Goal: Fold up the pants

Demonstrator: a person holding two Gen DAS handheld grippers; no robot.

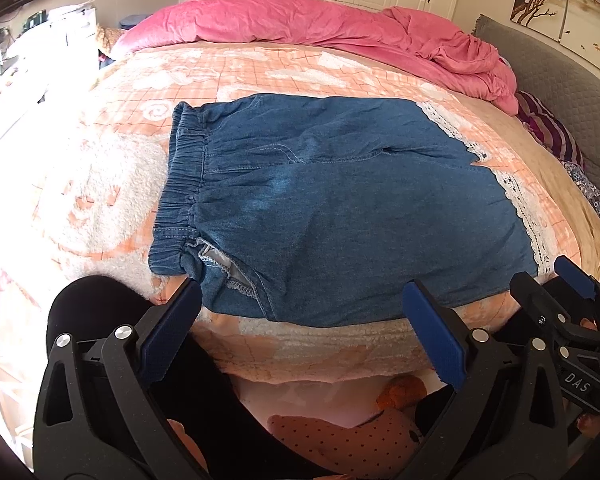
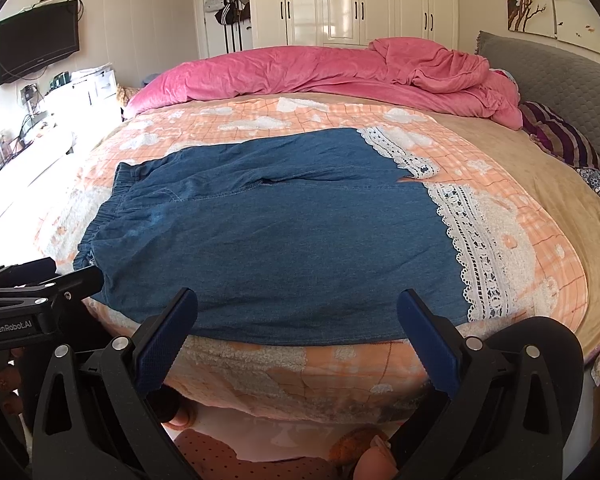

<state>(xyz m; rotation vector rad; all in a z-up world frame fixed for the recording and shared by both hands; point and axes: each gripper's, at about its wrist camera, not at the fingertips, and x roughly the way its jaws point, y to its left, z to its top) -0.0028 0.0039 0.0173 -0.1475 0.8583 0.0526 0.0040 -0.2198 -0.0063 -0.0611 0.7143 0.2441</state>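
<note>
The denim pants (image 1: 332,208) are lying spread flat on the bed's peach checked blanket (image 1: 260,76), near the bed's front edge; the elastic waistband (image 1: 184,184) is pointing to the left and the white lace hems (image 2: 480,248) are pointing to the right; the two legs are lying side by side, the farther one meeting the nearer along a seam across the middle; a pocket lining is showing at the near waistband corner.

The left claw (image 1: 304,336) is hovering at the bed's front edge with its blue-padded fingers spread wide and pinching nothing; its tips are sitting just short of the pants' near edge, below the waistband end; the right claw (image 2: 300,336) is hovering likewise, spread wide and gripping nothing, facing the near edge of the pants closer to the lace end; the two claws are standing side by side, each showing at the border of the other's view.

A crumpled pink duvet (image 2: 340,76) is bunching along the far side of the bed; a grey headboard (image 2: 560,76) is standing at the right; white wardrobes (image 2: 360,0) are lining the back wall, and a television (image 2: 36,40) is hanging on the left wall.
</note>
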